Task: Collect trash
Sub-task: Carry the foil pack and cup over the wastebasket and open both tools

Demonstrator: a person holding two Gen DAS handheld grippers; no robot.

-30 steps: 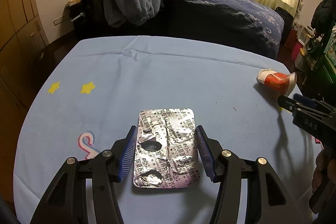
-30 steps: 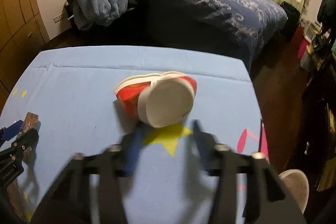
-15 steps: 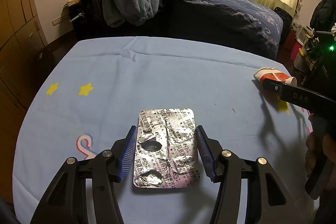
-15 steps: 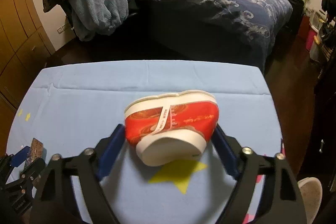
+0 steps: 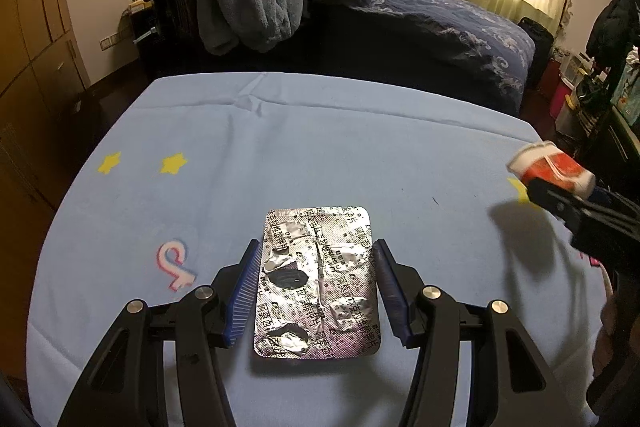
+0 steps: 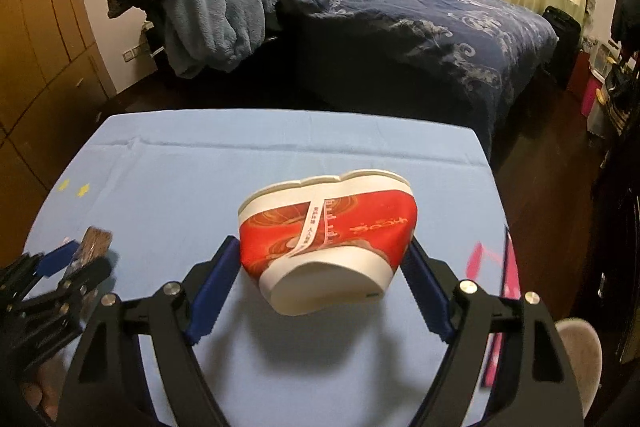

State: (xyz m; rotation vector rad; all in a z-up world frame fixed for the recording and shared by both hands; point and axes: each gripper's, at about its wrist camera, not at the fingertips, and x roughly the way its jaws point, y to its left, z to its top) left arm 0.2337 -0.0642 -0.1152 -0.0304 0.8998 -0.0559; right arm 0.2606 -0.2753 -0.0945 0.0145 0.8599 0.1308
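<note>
Between right claw [image 6: 320, 287] pads, crushed cup [image 6: 328, 243] lies sideways, base toward camera

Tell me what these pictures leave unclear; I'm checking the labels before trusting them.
- Cup mouth: right wrist view, faces away, contents unseen.
- Right gripper: left wrist view, blurred and cut by the edge.
- Blister pack: right wrist view, small, edge-on behind the left gripper.
- Pack print: left wrist view, too small.

Open blue tablecloth [image 5: 320, 155] beyond blister pack [image 5: 318, 283] and crushed cup [image 6: 328, 243]; bed [image 6: 420, 27] behind.
</note>
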